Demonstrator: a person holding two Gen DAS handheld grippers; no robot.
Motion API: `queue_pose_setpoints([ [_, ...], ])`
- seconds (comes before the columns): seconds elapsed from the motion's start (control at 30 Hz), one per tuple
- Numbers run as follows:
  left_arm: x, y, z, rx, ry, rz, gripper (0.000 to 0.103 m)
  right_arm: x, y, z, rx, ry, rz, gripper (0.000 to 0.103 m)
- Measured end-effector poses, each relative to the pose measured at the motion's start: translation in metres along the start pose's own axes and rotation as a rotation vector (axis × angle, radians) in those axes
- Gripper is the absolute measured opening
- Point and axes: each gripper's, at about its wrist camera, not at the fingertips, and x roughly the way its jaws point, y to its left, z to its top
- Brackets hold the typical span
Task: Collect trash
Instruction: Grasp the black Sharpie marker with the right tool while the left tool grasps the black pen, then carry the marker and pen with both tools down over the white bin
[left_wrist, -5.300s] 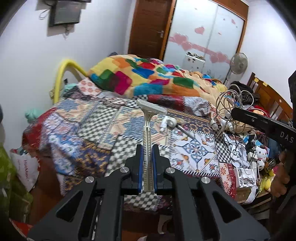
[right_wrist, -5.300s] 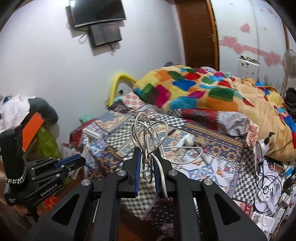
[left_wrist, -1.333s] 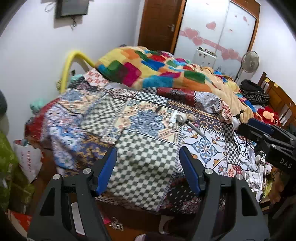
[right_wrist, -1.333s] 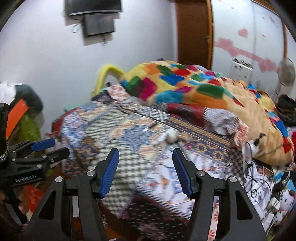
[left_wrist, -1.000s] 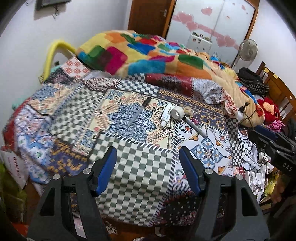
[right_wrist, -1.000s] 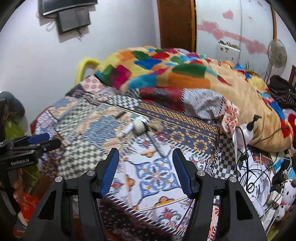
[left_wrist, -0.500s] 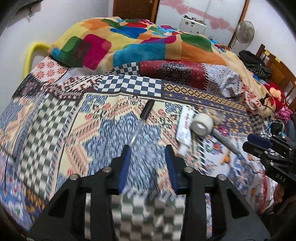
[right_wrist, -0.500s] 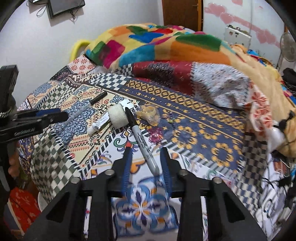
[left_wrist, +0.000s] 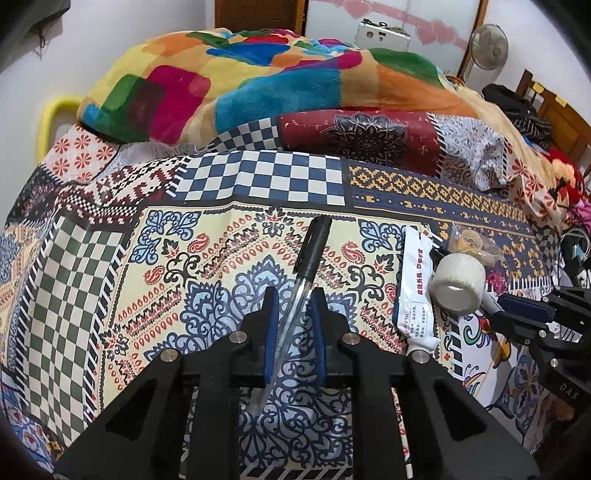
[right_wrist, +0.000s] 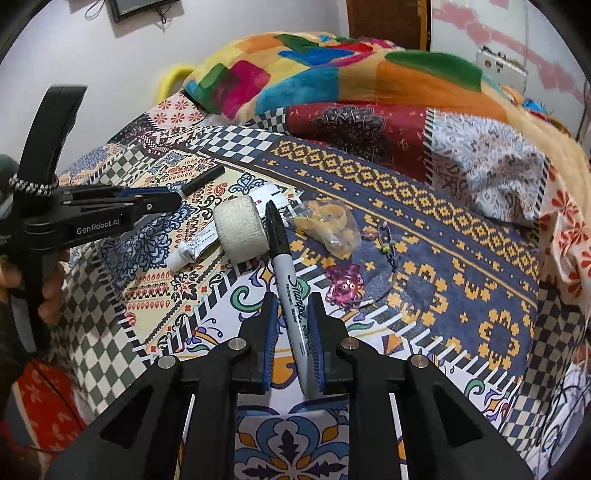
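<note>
Straddling its own target, each gripper sits low over the patterned bedspread (left_wrist: 258, 192). The left gripper (left_wrist: 293, 321) has its blue pads narrowly parted on either side of the clear-barrelled pen (left_wrist: 299, 288); I cannot tell whether the pads already touch the barrel. This pen's long axis runs nearly straight away from the gripper, tilting slightly right, with its black cap at the far end and its tip end under the jaws.

Taking the white tape roll (right_wrist: 242, 230) as landmark, the pen lies to its left, beyond the white tube (right_wrist: 199, 243) that rests just beside the roll. The black marker (right_wrist: 291, 295) starts touching or almost touching the roll's right side at its cap and runs back toward the right gripper (right_wrist: 293, 328). That gripper's pads stand narrowly apart around the marker's grey barrel, the barrel close to the right-hand pad; contact is not clear. Right of the marker's cap lies a crumpled clear wrapper (right_wrist: 328, 229) and a small pink trinket (right_wrist: 343, 288).

Both long axes line up with the fingers, so squeezing across each barrel looks like the natural next step; each hand is nearest its own item.
</note>
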Motion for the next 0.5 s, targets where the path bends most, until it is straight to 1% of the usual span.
queue_pose_setpoints([
  [0.07, 0.002, -0.004, 0.001, 0.026, 0.010, 0.016, 0.016, -0.001, 0.005, -0.002, -0.013, -0.013, -0.031, 0.015],
  [0.1, 0.002, -0.004, 0.001, 0.028, 0.016, 0.015, 0.016, -0.001, 0.007, -0.003, -0.017, -0.018, -0.048, 0.013],
  [0.17, 0.002, -0.002, 0.003, 0.015, 0.034, 0.000, 0.012, -0.002, 0.009, -0.005, -0.018, -0.026, -0.079, 0.012],
  [0.2, 0.002, -0.002, 0.002, 0.011, 0.040, 0.002, 0.008, -0.002, 0.010, -0.005, -0.015, -0.024, -0.078, 0.010],
  [0.23, 0.001, -0.003, 0.001, 0.013, 0.042, 0.008, 0.007, -0.004, 0.010, -0.005, -0.002, -0.016, -0.071, 0.010],
  [0.33, -0.003, -0.008, -0.006, 0.015, 0.048, 0.016, 0.007, -0.010, 0.010, -0.009, 0.027, -0.006, -0.040, 0.010],
  [0.5, -0.013, -0.012, -0.017, -0.031, 0.073, -0.021, 0.007, -0.027, 0.019, -0.007, 0.037, -0.029, -0.042, 0.010],
])
